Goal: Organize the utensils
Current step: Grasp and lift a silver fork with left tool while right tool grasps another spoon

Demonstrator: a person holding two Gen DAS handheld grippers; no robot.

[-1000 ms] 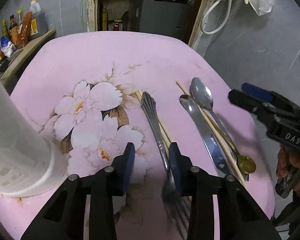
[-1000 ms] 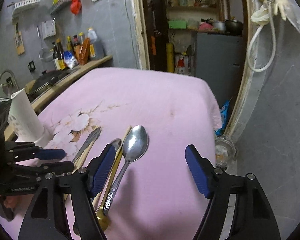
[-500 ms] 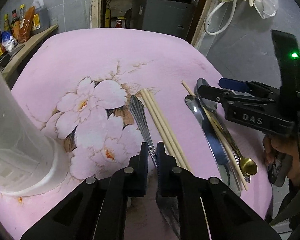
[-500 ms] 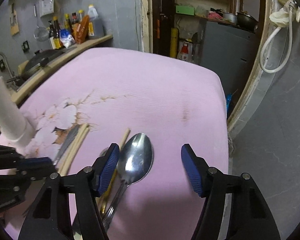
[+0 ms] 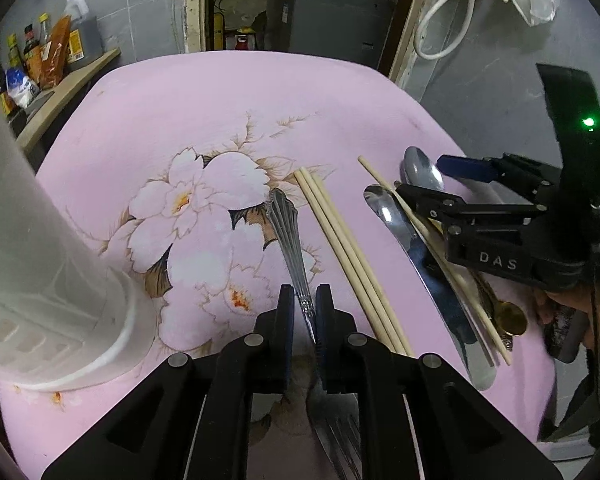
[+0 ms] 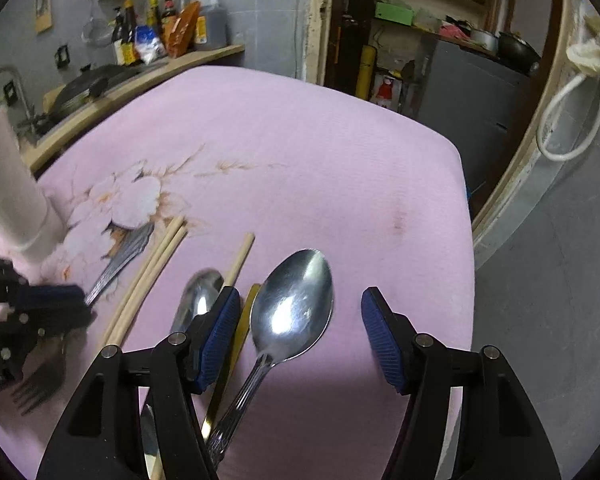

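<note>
Two grippers here, and both are down at the utensils on the pink cloth (image 5: 228,96). Biggest thing is the white holder (image 5: 40,264) at the cloth's left edge, probably where it all goes; looks like light plastic, so I'd guess it tips if bumped. The knife (image 5: 432,292) lies right of centre, flat, shiny and slick, hard to pinch off cloth, so take it by the handle. The chopsticks (image 5: 352,264) lie together just right of the fork: light, stiff wood, likely to roll or scissor apart, so grab mid-length. The fork (image 5: 290,240) has an ornate fluted handle pointing away, tines toward the camera; the left gripper (image 5: 301,320) is pinched narrow on its thin neck, which seems a fair spot, though it may swivel there. The spoon (image 6: 292,312) is polished steel with a ribbed handle, and the right gripper (image 6: 296,336) hangs spread wide around its bowl, holding nothing; lower on the handle looks better.
</note>
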